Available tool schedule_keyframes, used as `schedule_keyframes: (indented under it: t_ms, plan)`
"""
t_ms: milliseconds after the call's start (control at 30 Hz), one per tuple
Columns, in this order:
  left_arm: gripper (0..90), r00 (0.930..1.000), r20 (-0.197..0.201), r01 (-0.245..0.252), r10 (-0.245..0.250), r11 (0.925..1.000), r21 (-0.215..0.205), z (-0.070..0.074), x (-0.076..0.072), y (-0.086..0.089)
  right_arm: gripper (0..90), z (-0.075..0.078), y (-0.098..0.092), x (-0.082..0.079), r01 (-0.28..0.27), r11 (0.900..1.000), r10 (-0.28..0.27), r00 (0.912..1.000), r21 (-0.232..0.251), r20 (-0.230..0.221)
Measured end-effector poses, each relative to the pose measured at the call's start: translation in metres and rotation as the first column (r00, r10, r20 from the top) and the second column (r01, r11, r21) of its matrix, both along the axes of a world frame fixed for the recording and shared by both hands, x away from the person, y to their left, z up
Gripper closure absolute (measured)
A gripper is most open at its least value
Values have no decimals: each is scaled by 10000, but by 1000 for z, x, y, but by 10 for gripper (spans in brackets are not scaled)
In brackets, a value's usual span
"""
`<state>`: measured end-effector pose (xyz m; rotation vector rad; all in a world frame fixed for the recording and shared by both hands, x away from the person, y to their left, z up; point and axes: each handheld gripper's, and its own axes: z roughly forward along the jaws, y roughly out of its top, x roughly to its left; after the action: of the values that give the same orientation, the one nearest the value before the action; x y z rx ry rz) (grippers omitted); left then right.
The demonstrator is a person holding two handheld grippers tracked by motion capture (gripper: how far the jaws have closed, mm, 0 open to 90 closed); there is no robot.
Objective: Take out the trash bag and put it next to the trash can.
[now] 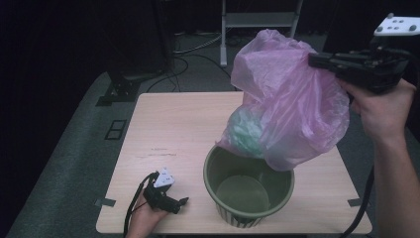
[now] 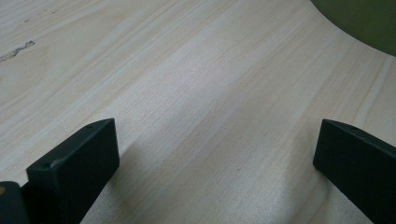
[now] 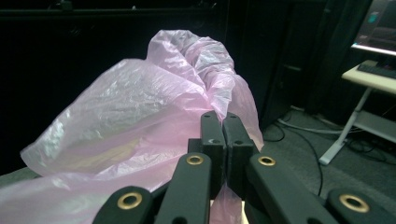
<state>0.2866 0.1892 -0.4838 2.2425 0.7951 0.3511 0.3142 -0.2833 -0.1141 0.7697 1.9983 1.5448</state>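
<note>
The right claw (image 1: 317, 61) was clamped on the rim of the thin translucent pink plastic bag (image 1: 289, 106), holding it above the round olive-green plastic bin (image 1: 247, 186), probably to lift the liner clear. The left claw (image 1: 182, 202) rested open on the pale wooden bench (image 1: 168, 124), gripping nothing.

The high view looks forward and down from above the person's side onto the whole wooden table (image 1: 178, 124), far enough off to take in dark floor beyond at 12 o'clock. The left gripper view sits low and close over the tabletop (image 2: 196, 93), facing the green bin (image 2: 369, 23) at its 1 o'clock; both views share that bin (image 1: 247, 186). The right gripper view faces level, very near the pink plastic bag (image 3: 130, 112), shared with the high view (image 1: 292, 109).
</note>
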Motion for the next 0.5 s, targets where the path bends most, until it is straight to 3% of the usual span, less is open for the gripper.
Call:
schedule_keyframes:
  t_ms: [333,500]
  plan:
    - [0,10000,-1,2,-2,10000,4,0,0,0,897,17,-14,6,615,9975,-627,9975,350,328]
    - [0,10000,0,-6,6,10000,-2,0,0,0,898,9,-16,19,867,9961,-869,9961,136,140]
